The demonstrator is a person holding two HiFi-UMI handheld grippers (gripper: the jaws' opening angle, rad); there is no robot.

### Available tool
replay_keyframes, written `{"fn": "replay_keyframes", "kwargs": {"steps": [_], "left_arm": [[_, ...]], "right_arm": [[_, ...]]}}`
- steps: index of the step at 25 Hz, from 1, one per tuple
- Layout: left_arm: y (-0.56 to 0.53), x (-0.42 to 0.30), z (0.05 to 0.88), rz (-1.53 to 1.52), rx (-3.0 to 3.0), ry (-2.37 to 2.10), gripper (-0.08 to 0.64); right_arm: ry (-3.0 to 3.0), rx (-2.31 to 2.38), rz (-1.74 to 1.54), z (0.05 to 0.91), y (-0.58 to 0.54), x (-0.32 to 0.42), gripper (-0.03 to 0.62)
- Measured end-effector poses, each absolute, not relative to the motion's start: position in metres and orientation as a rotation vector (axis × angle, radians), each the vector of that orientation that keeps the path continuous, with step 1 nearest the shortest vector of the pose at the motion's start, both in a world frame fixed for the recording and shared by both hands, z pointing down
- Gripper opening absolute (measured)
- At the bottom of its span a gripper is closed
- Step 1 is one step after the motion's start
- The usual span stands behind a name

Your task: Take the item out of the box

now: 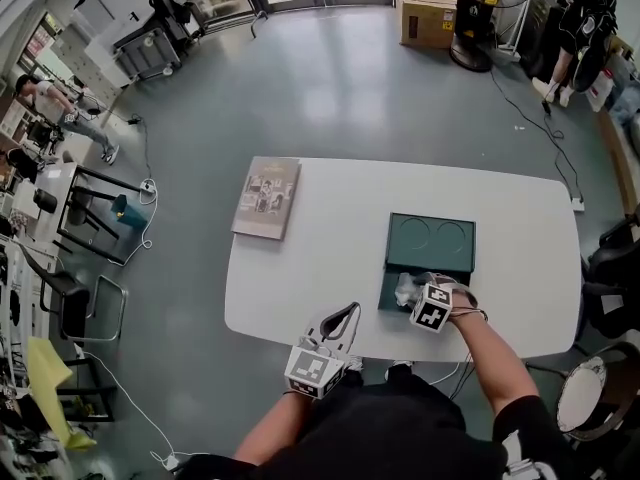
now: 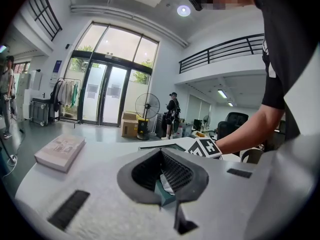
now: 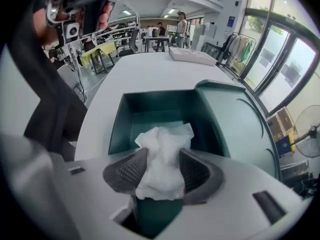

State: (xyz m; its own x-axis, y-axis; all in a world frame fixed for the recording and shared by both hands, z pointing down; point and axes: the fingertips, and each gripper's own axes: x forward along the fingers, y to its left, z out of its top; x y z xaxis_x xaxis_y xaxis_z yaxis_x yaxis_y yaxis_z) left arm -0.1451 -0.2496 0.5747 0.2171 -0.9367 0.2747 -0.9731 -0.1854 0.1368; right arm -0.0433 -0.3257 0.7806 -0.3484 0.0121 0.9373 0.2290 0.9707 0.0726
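Two weak spots: the white paper-wrapped item (image 3: 161, 136) is soft and crumpled, and the right gripper (image 3: 163, 156) meets it only through that loose wrap.
Slip risk: if the pads (image 3: 131, 171) bite paper alone, the wrap could peel off or slide through on the lift, and whatever is inside would fall back into the green box (image 3: 118, 126).
Snag risk: the wad sits low by the box's near wall, at the lower middle of the right gripper view. A slanted pull could drag it on that wall and shift or tip the box, which nothing steadies.
Lid: the lid (image 1: 430, 240) lies open and flat on the white table (image 1: 320, 268), just above the box in the head view, so it should not hinder a straight lift.
Right tool, opening: jaws stand very wide, with the wad filling the gap.
Right tool, contact: both ribbed pads touch the paper, which narrows to a waist between them. I judge it a light grip, barely begun.
Item, place: not out yet, over the box's open compartment, lower centre-right of the head view.
Other tool: the left gripper (image 2: 162, 170) has its jaws drawn together to a narrow V, carrying nothing I can name. It sits at the table's near edge, lower middle of the head view, well apart from the box.
Bystander: the book (image 1: 267, 196) lies at the upper left of the table, away from all this.
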Motion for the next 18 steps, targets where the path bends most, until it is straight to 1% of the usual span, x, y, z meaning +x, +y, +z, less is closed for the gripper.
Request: {"fn": "replay_keyframes", "kwargs": {"steps": [8,13,18], "left_arm": [[-0.247,-0.145,0.58,0.173,2.205,-1.792,0.008],[-0.249,-0.143,0.573,0.166,2.221,-1.799,0.008],[-0.247,-0.146,0.571,0.169,2.226,-1.802,0.008]], "right_arm": [[-1.9,-0.194,-0.254,0.782,-0.326,-0.048,0.171],[-1.898,-0.171,-0.286,0.778,-0.326,-0.047,0.102],[-1.938,-0.105,-0.299,0.766,-0.329,-0.048,0.071]]}}
